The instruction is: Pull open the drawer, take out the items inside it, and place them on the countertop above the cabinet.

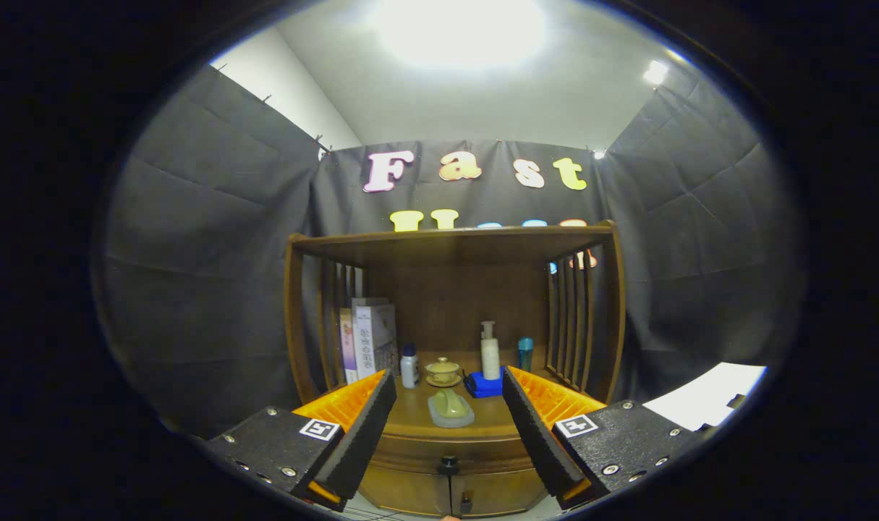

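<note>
Tool (448, 412): your fingers spread wide, holding nothing.
Drawer (446, 454): closed, knob (448, 461) centred ahead.
Surface (410, 416): soap dish (451, 409) near front edge, bottles behind.

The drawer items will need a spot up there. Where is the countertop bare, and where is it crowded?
The claw is open, well short of the cabinet. Bare wood lies along the countertop front edge, either side of the soap dish. Behind it, boxes, small bottle, lidded cup, pump bottle and teal cup crowd the back.
</note>
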A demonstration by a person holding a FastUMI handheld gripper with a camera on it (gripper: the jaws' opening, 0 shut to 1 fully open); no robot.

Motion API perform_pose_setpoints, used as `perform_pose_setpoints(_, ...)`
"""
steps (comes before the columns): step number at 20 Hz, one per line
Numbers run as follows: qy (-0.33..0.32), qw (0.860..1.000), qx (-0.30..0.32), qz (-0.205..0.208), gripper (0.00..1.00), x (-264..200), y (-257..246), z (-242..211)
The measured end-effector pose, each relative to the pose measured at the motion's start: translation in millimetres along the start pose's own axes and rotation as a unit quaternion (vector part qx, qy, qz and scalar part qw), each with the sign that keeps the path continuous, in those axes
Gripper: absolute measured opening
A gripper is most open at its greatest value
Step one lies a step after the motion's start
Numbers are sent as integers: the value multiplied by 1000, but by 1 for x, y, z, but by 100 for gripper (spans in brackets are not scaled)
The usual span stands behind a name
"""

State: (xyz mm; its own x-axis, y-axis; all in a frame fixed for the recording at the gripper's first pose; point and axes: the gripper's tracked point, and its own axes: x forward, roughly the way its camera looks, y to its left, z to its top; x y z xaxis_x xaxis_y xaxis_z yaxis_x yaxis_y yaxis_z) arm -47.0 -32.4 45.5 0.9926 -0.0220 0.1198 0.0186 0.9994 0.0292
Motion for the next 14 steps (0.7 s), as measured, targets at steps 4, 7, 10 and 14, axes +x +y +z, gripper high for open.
perform_pose_setpoints(4, 6, 999, -39, -4, 93, 3, -13, -6)
perform_pose_setpoints(7, 11, 998, -66, -21, 93, 2, -29, -7)
perform_pose_setpoints(10, 11, 997, -70, -23, 94, 2, -32, -8)
perform_pose_setpoints(14, 18, 996, -84, -31, 94, 3, -37, -13)
